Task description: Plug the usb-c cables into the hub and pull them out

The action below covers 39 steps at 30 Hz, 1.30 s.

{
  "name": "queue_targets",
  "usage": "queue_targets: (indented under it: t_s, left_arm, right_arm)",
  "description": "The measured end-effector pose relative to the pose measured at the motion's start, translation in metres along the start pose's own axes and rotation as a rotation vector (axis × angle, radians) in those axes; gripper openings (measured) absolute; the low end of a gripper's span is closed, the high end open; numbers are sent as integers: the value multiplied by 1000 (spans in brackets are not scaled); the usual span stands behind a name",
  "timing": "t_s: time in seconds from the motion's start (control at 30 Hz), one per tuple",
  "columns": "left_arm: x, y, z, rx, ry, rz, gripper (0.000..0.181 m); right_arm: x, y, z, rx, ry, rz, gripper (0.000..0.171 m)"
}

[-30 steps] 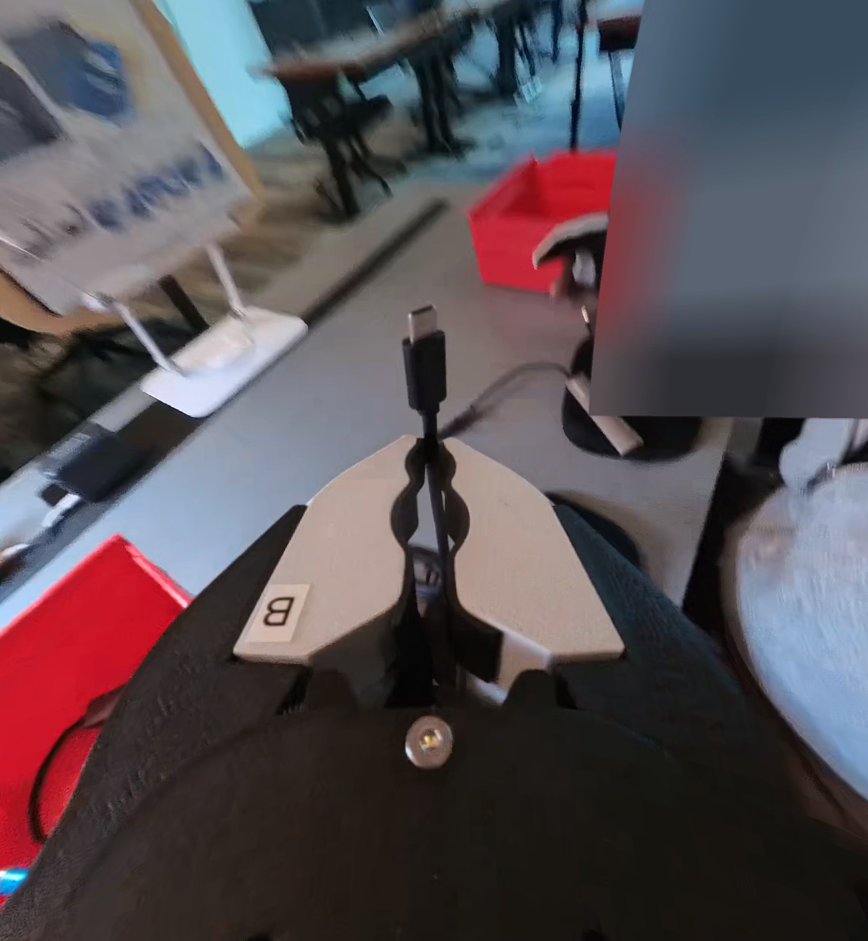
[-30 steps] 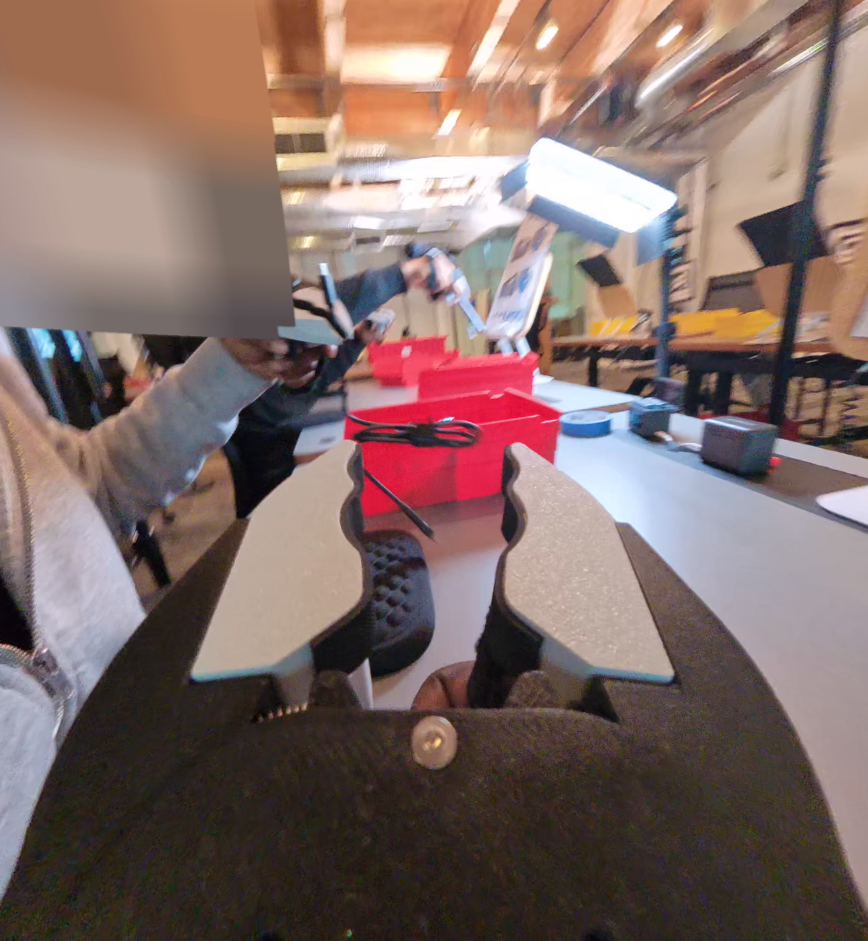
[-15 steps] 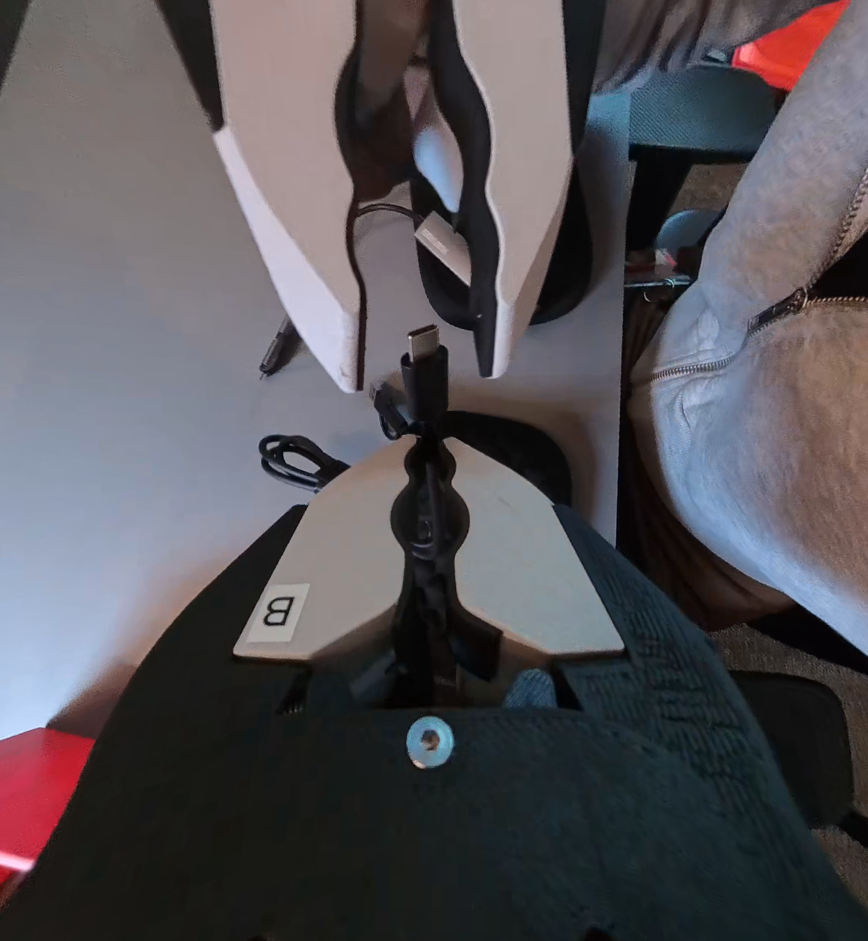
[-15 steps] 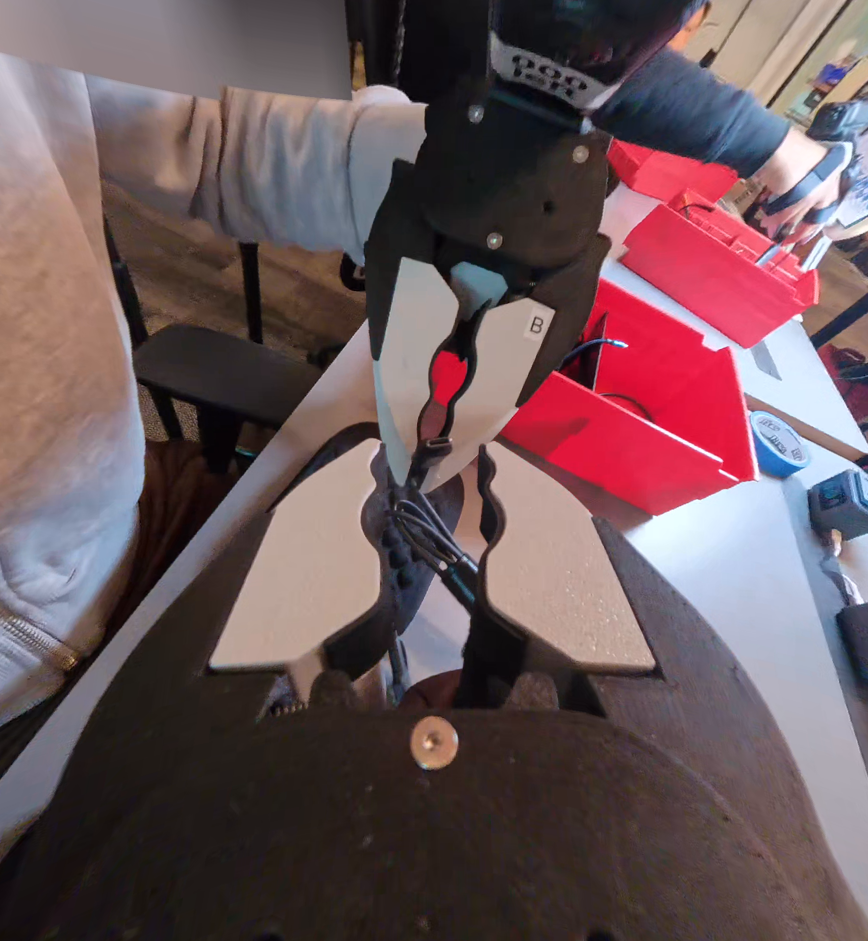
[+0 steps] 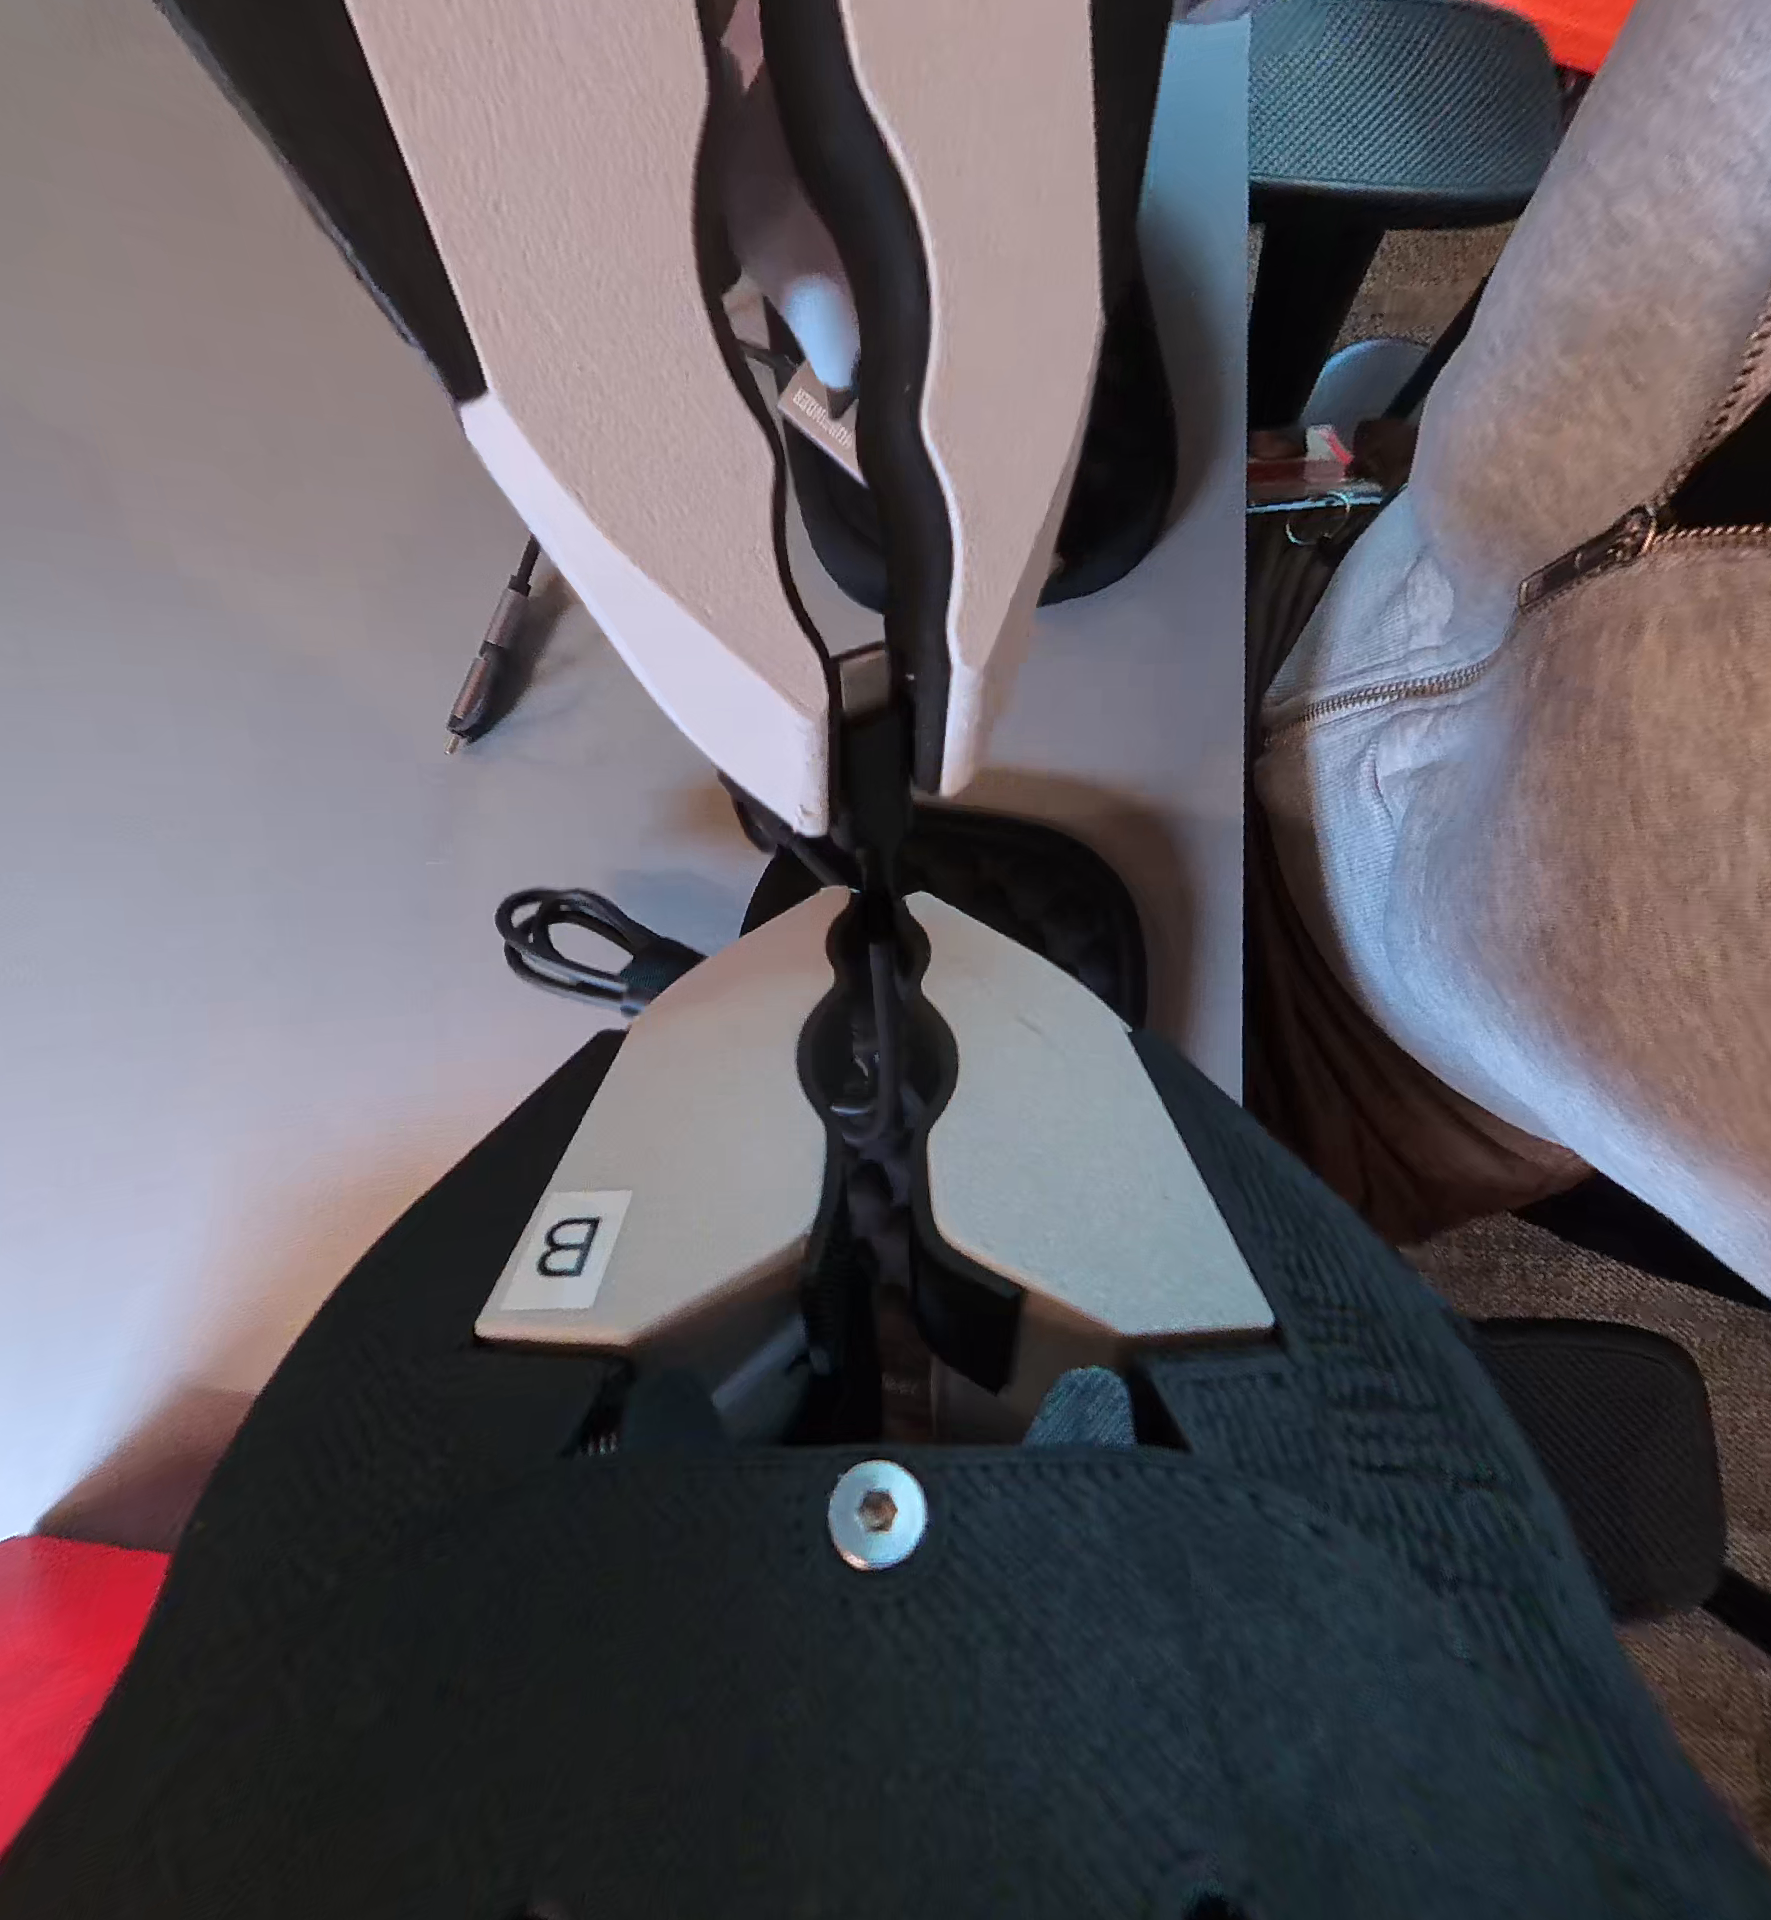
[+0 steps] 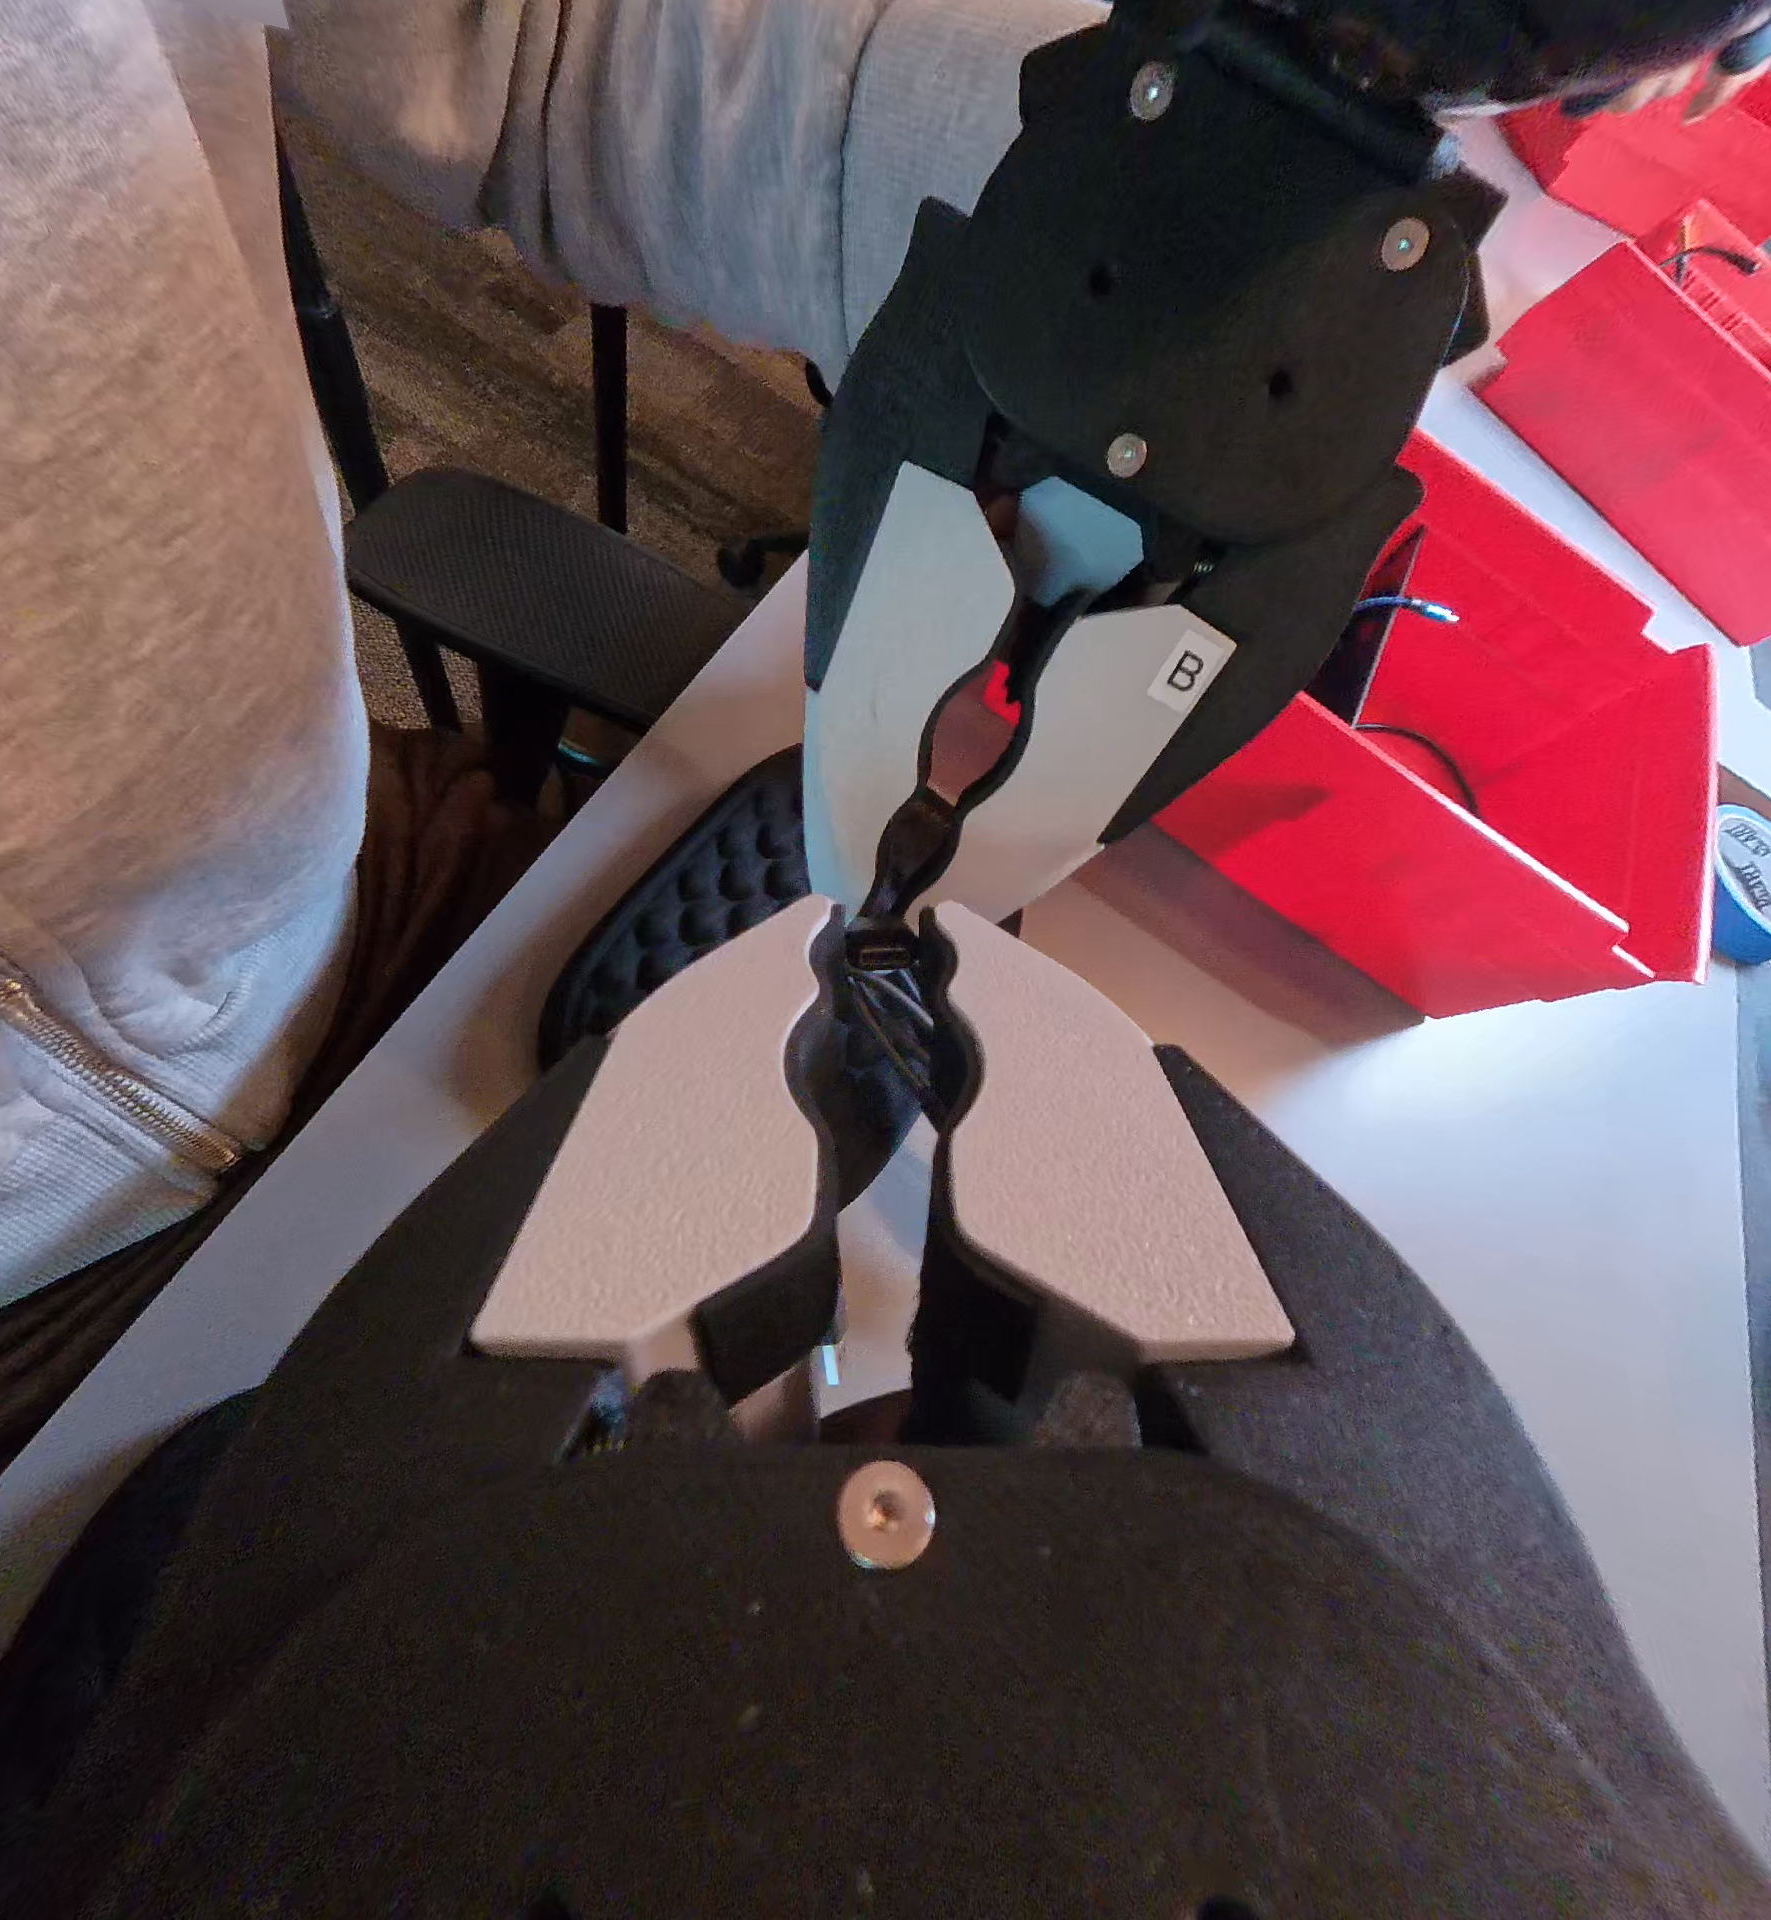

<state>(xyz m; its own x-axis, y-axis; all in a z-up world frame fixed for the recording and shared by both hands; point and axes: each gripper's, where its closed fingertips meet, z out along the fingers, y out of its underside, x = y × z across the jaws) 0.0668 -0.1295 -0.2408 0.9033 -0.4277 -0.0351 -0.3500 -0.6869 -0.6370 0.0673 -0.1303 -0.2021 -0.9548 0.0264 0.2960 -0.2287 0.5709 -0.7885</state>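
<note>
My left gripper is shut on a black USB-C cable, gripping just behind its plug. The plug points forward into the tips of my right gripper, which reaches in from the top of the left wrist view. In the right wrist view, my right gripper is closed around the plug's metal end. The left gripper comes down from above. A grey hub shows through the gap of the right gripper and lies on a black case; most of it is hidden.
A coiled black cable and a grey plug lie on the grey table. A black padded case sits near the table edge. Red bins and a blue tape roll stand to the right. A black chair and a person's grey sleeve are close by. Both grippers' tips are close together, under 4 cm apart.
The two grippers have come together tip to tip. The right gripper, open before, has shut around the plug held out by the left gripper.
</note>
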Motion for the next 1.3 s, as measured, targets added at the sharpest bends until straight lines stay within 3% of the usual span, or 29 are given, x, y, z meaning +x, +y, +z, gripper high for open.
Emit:
queue_targets:
  t_s: [0.3,0.43,0.5,0.57,0.63,0.67,0.77,0.9,0.97,1.1,1.23,1.3]
  left_arm:
    - [8,11,8,26,22,-29,5]
    - [0,12,4,139,-80,-108,12]
    - [-8,13,-5,262,-215,-162,24]
    - [-31,13,-30,455,-502,-232,36]
    - [-40,12,-69,718,-775,-269,41]
    - [-34,7,-85,870,-833,-267,41]
    - [6,-18,-92,1227,-621,-267,41]
    - [29,-57,-57,1418,-217,-303,43]
    - [29,-75,-50,1519,-125,-337,49]
    - [3,-77,-56,1647,-239,-387,54]
    - [-3,-64,-85,1732,-364,-334,52]
    - [-5,-68,-70,1581,-416,-276,52]
  right_arm:
    - [-10,12,9,-85,-30,-2,12]
    - [-1,15,8,-34,57,42,12]
    - [10,19,5,-10,130,75,13]
    - [23,24,2,4,188,116,12]
    - [42,27,-3,11,248,157,12]
    - [52,27,-6,17,276,177,12]
    - [82,18,-17,64,386,225,12]
    - [106,-18,-29,231,502,308,12]
    - [102,-40,-28,317,501,338,12]
    - [66,-69,-25,456,357,383,12]
    - [35,-51,-20,521,208,547,12]
    - [28,-41,-22,582,174,618,12]
